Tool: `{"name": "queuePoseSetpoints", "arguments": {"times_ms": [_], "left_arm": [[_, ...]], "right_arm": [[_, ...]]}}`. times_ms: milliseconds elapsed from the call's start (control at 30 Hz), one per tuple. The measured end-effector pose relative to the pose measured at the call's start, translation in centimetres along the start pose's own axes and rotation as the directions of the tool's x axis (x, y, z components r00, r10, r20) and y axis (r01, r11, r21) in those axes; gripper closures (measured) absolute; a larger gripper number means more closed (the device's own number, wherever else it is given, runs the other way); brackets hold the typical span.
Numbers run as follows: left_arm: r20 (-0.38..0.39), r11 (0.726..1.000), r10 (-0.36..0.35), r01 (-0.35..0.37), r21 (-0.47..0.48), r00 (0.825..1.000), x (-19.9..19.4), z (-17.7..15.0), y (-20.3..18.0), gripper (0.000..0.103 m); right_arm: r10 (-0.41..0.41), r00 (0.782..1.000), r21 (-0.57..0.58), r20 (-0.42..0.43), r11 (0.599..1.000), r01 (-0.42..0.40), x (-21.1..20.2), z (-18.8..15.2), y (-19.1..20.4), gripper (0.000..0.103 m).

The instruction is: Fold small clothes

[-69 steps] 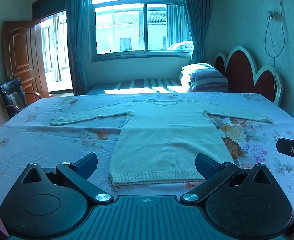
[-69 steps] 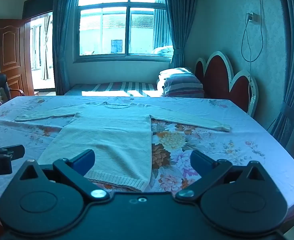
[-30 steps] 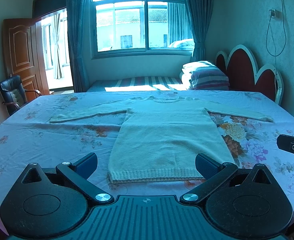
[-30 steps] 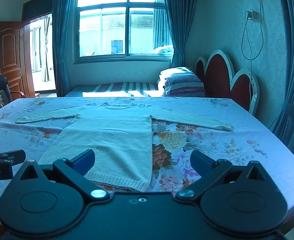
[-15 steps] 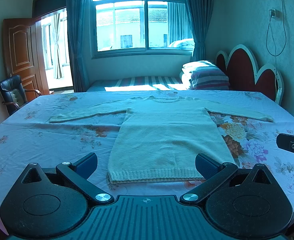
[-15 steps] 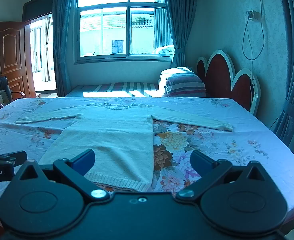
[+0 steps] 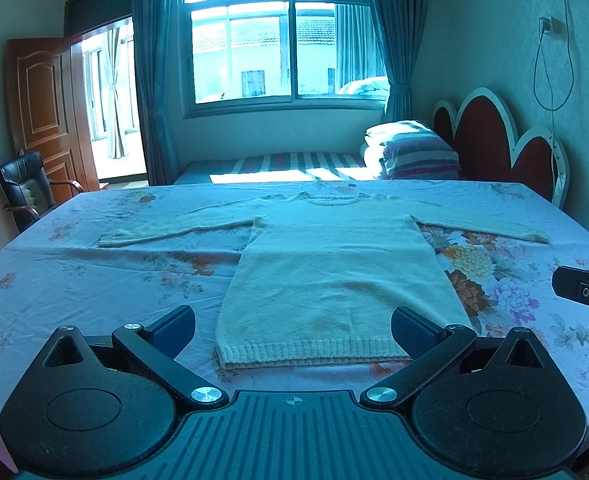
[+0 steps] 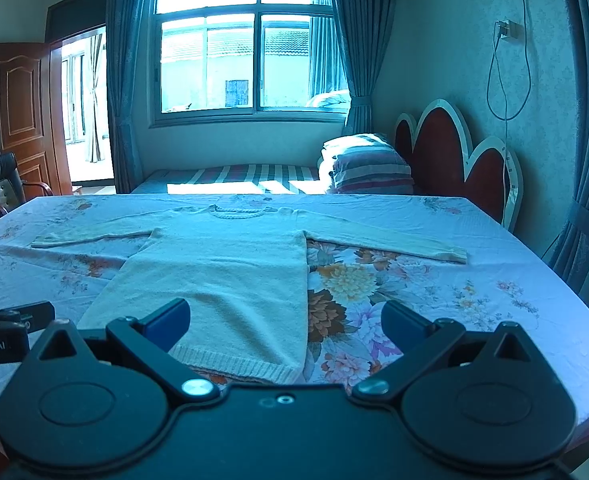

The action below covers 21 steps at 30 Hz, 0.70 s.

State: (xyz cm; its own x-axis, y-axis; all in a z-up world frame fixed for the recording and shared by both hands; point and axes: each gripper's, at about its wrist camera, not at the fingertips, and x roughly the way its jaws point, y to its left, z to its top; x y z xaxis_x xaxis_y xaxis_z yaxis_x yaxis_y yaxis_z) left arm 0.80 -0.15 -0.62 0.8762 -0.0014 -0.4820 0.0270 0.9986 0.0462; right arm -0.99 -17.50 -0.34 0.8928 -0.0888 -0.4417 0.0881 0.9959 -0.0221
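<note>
Two grippers, left (image 7: pixel 293 326) and right (image 8: pixel 285 320), hover near hem, jaws wide, empty. Sweater (image 7: pixel 336 268) flat on flowered tablecloth (image 7: pixel 94 280), sleeves spread. Folding not started. Next move likely: pinch sleeve cuff, fold across body.

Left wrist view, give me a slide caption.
Open left claw above the hem of a flat cream sweater on a floral tablecloth.

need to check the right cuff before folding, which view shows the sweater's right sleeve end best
The right wrist view: the right sleeve cuff lies well inside the frame, unobstructed on the floral tablecloth. The left wrist view shows the same cuff too, but nearer the distorted edge.
</note>
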Motion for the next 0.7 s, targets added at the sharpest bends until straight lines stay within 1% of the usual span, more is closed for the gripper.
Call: {"name": "queuePoseSetpoints", "arguments": {"times_ms": [700], "left_arm": [[-0.003, 1.0, 0.0, 0.0, 0.01, 1.0, 0.39, 0.16, -0.46, 0.0]], "right_arm": [[0.009, 1.0, -0.008, 0.001, 1.0, -0.009, 0.13, 0.17, -0.12, 0.001]]}}
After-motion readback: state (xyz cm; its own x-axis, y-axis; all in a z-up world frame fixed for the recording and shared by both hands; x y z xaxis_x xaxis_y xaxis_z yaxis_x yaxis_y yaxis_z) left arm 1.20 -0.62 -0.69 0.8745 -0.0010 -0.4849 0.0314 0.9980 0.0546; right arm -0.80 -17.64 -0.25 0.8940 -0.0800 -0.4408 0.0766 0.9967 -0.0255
